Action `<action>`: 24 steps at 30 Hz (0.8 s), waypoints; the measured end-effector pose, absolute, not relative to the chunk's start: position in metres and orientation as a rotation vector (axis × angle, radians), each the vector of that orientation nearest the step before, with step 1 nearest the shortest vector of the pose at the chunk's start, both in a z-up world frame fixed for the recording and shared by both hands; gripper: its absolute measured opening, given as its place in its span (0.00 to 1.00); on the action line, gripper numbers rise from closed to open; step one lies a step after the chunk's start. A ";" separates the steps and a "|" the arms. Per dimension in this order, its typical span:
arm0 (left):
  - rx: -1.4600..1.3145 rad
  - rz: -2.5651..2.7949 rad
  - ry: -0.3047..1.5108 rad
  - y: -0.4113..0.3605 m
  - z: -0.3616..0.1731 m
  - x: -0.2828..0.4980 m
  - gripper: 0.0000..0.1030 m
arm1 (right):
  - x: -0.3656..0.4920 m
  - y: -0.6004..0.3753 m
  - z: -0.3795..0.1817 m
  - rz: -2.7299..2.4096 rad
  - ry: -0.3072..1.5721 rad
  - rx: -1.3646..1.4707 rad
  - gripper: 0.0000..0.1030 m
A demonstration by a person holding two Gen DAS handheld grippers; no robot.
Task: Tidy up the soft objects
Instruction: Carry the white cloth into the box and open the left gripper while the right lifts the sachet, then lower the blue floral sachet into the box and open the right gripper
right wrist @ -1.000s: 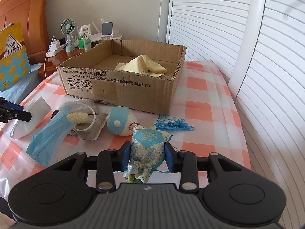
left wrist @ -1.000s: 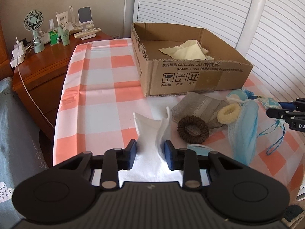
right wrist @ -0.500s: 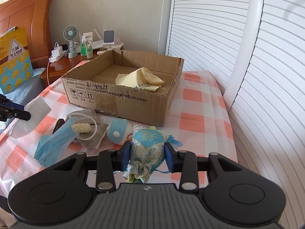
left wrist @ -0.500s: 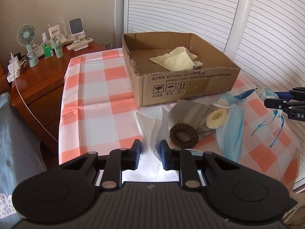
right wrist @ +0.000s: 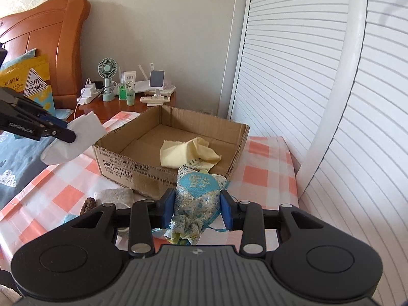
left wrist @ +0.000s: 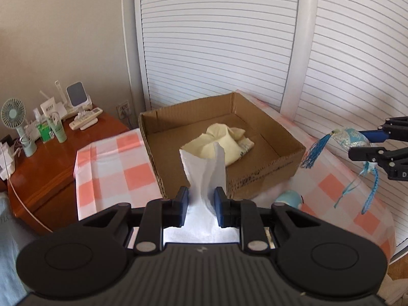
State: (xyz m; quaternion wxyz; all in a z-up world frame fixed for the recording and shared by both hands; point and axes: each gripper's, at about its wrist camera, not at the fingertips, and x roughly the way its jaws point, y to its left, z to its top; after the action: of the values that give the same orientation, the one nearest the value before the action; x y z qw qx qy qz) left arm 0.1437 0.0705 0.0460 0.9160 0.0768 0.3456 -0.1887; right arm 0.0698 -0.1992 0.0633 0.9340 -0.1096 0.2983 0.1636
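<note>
Left wrist view first. Closed down narrow with the left gripper (left wrist: 201, 204) onto a thin white crumpled cloth (left wrist: 204, 168), where a second ago stood parted over it flat on the pink-and-white checked tablecloth (left wrist: 114, 168). Lifted clear of the table since then; now hanging pinched at its lower part between the blue pads, upper end standing up in front of the open brown cardboard box (left wrist: 188, 107). Seen from the right wrist too: same white cloth (right wrist: 76, 137) in the air, gripped by the left gripper (right wrist: 63, 130), left of the box's near corner and not yet over its rim.

Gripped at a middling width by the right gripper (right wrist: 197, 204): a light blue embroidered fabric sachet (right wrist: 199, 191) with a blue tassel. Same hold as a second ago, only raised off the tablecloth. Held just short of the box's front wall (right wrist: 142, 170), gathered neck drooping below the pads. From the left, visible at the right edge as sachet (left wrist: 349, 137) in right gripper (left wrist: 362, 144), level with the box's right side, tassel and cords dangling free.

Reads as both pickups done and both carries under way. Already inside the box: a pale yellow soft cloth (left wrist: 221, 142). Left on the table in front: a round light blue plush (left wrist: 289, 199), a grey padded piece (right wrist: 114, 195), a brown scrunchie (right wrist: 88, 202). So, by judgement, early to midway.
</note>
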 end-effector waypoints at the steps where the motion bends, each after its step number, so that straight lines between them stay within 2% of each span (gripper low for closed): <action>1: 0.168 -0.391 0.706 0.066 0.049 0.154 0.20 | 0.073 -0.199 0.068 0.338 0.601 -0.224 0.41; 12: 0.163 -0.316 0.744 0.037 0.032 0.257 0.21 | 0.106 -0.198 0.094 0.353 0.567 -0.249 0.41; 13: 0.156 -0.308 0.735 0.036 0.029 0.263 0.27 | 0.109 -0.197 0.094 0.354 0.567 -0.253 0.41; 14: 0.150 -0.308 0.730 0.036 0.026 0.270 0.46 | 0.111 -0.197 0.093 0.354 0.569 -0.256 0.41; 15: 0.144 -0.297 0.725 0.036 0.023 0.274 0.58 | 0.114 -0.196 0.093 0.355 0.572 -0.257 0.41; 16: 0.137 -0.277 0.713 0.037 0.021 0.276 0.78 | 0.116 -0.195 0.092 0.354 0.575 -0.256 0.41; 17: 0.128 -0.262 0.701 0.038 0.020 0.275 0.87 | 0.117 -0.194 0.092 0.354 0.576 -0.253 0.41; 24: 0.112 -0.251 0.690 0.046 0.024 0.245 0.90 | 0.124 -0.186 0.095 0.369 0.569 -0.249 0.41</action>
State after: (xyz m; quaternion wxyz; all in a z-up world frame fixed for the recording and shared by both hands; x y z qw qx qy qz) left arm 0.2449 0.0457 0.0240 0.9318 0.0547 0.3373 -0.1226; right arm 0.1241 -0.1863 0.0954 0.9356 -0.1217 0.2782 0.1804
